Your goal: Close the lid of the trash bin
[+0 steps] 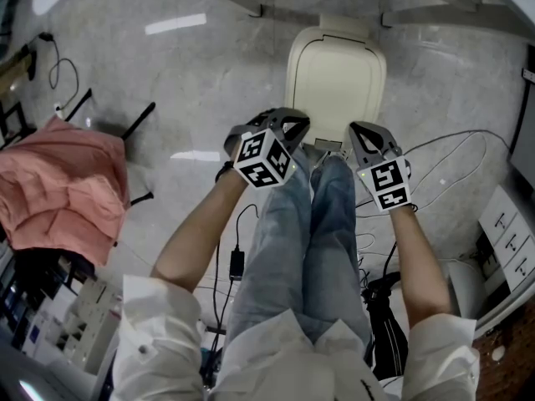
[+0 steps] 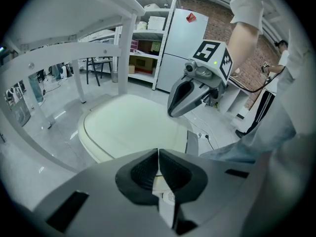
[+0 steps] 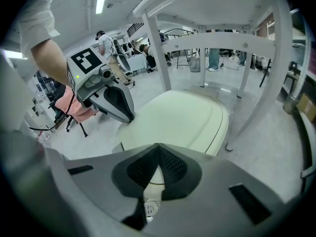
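One trash bin, two grippers, both closed on nothing.
Head view: the trash bin's cream lid (image 1: 336, 82) lies flat at 12 o'clock; left gripper (image 1: 297, 126) sits at its 7 o'clock, right gripper (image 1: 358, 130) at 5, jaws together, each bearing one marker cube (image 1: 264, 159).

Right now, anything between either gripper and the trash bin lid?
Nothing visible. The left gripper and right gripper, both shut and empty, hang above the near edge of the trash bin lid, with a clear line to it. The white table frame straddles the bin's far end, clear of both. The lid already looks down.
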Demonstrator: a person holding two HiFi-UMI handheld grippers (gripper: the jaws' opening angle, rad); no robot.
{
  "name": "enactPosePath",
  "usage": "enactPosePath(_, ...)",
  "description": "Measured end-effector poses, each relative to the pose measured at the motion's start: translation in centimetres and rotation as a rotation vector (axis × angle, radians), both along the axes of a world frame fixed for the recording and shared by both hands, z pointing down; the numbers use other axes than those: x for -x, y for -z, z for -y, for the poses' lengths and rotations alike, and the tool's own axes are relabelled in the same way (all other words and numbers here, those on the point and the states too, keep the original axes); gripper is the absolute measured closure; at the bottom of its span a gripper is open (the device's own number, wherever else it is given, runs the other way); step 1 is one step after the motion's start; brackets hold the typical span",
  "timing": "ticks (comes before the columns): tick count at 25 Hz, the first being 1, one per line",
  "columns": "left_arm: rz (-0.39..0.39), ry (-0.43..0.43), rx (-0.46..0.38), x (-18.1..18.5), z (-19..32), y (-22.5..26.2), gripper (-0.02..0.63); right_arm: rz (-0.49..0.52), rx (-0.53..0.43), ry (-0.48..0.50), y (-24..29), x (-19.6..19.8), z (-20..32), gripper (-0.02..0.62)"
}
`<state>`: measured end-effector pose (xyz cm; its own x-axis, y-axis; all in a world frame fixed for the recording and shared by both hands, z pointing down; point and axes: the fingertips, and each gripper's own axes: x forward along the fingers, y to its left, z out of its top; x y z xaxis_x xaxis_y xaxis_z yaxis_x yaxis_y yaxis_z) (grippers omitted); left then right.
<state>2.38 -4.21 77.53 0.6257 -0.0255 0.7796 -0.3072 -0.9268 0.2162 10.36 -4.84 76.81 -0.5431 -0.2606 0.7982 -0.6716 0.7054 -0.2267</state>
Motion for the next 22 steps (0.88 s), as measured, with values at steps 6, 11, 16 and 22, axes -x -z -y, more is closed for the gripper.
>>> enactPosePath(6,0.002,-0.003,0.000,-0.03,0.08,-0.29,0.575,-0.006,0.004,0.000,-0.33,0.00,0.09,0.577)
enactPosePath(11,-0.002,0.000,0.000,-0.04,0.18,-0.27,0.577,-0.001,0.004,-0.002,-0.28,-0.02,0.16,0.577)
enactPosePath(16,0.003,0.001,0.000,-0.08,0.08,-0.45,0.578,-0.001,0.006,-0.007,-0.41,-0.05,0.12,0.577)
enactPosePath(22,0.001,0.000,0.001,-0.09,0.06,-0.42,0.578,0.012,0.000,-0.007,-0.22,0.43,0.37,0.577)
